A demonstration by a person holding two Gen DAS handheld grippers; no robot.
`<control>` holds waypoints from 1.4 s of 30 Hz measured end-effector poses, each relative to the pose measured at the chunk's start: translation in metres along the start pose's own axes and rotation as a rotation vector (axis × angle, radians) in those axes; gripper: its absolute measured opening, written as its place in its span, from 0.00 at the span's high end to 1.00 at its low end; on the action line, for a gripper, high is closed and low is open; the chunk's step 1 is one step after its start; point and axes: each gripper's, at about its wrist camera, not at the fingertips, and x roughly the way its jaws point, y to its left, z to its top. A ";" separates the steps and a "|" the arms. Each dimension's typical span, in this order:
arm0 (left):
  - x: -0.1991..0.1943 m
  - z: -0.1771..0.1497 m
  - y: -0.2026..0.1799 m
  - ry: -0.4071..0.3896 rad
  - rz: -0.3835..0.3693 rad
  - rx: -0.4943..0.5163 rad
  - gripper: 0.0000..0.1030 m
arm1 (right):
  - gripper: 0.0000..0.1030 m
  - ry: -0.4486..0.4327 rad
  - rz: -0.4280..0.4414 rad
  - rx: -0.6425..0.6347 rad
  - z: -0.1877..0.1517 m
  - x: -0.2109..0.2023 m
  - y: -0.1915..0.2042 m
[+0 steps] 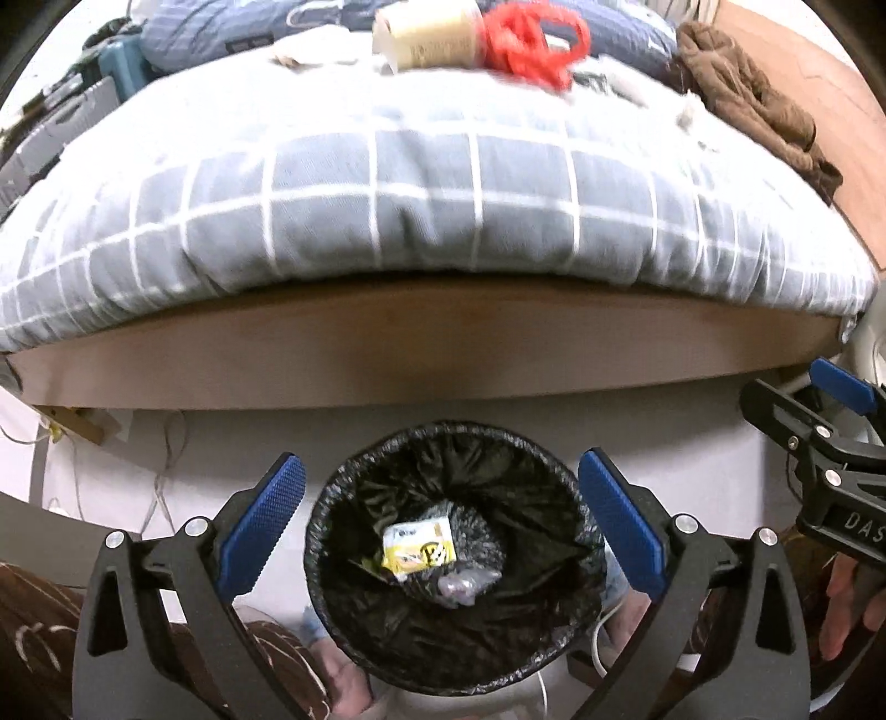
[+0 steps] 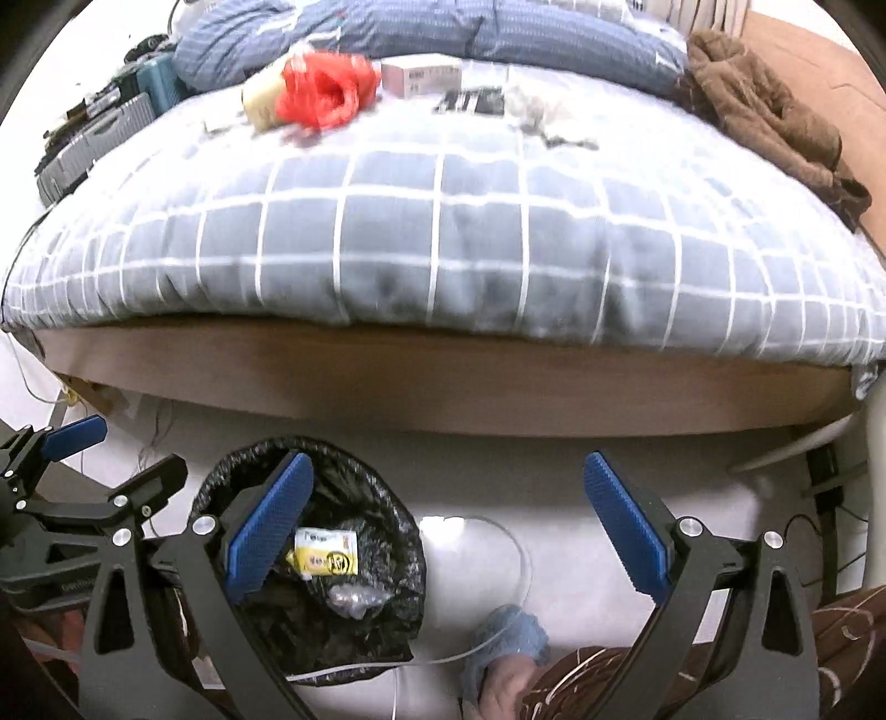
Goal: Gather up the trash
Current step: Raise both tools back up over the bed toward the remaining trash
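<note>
Left tongs [image 1: 443, 520] spread apart, empty, directly above the trash bin [image 1: 354, 487]. Right tongs [image 2: 448, 523] also apart, empty, over the floor [image 2: 554, 487] just beside the bin. Bin's black liner holds a yellow packet [image 1: 419, 551] and clear wrapper [image 1: 462, 587]. On the bed [image 1: 421, 183]: red bag [image 1: 531, 44], paper cup [image 1: 426, 30].

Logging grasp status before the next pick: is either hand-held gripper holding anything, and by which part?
Nothing is held. The left hand-held gripper is open over the trash bin; the right hand-held gripper is open too.
</note>
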 end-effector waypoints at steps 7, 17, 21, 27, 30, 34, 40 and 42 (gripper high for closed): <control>-0.027 0.023 0.006 -0.086 0.021 -0.008 0.06 | 0.08 -0.090 -0.003 0.010 0.021 -0.024 -0.006; -0.052 0.053 0.005 -0.170 0.005 -0.006 0.06 | 0.08 -0.188 -0.007 0.011 0.047 -0.045 -0.011; -0.057 0.064 0.001 -0.189 0.001 -0.003 0.06 | 0.08 -0.211 -0.009 0.015 0.057 -0.051 -0.015; -0.059 0.080 -0.001 -0.205 -0.009 -0.017 0.06 | 0.08 -0.238 -0.016 0.030 0.069 -0.057 -0.024; -0.059 0.089 -0.004 -0.211 -0.020 -0.019 0.06 | 0.08 -0.250 -0.024 0.039 0.076 -0.059 -0.030; -0.058 0.103 -0.007 -0.223 -0.029 -0.026 0.06 | 0.08 -0.263 -0.034 0.053 0.089 -0.060 -0.040; -0.052 0.133 -0.005 -0.243 -0.031 -0.047 0.06 | 0.08 -0.257 -0.033 0.082 0.109 -0.051 -0.054; -0.049 0.143 -0.003 -0.248 -0.040 -0.057 0.06 | 0.08 -0.258 -0.034 0.081 0.114 -0.047 -0.057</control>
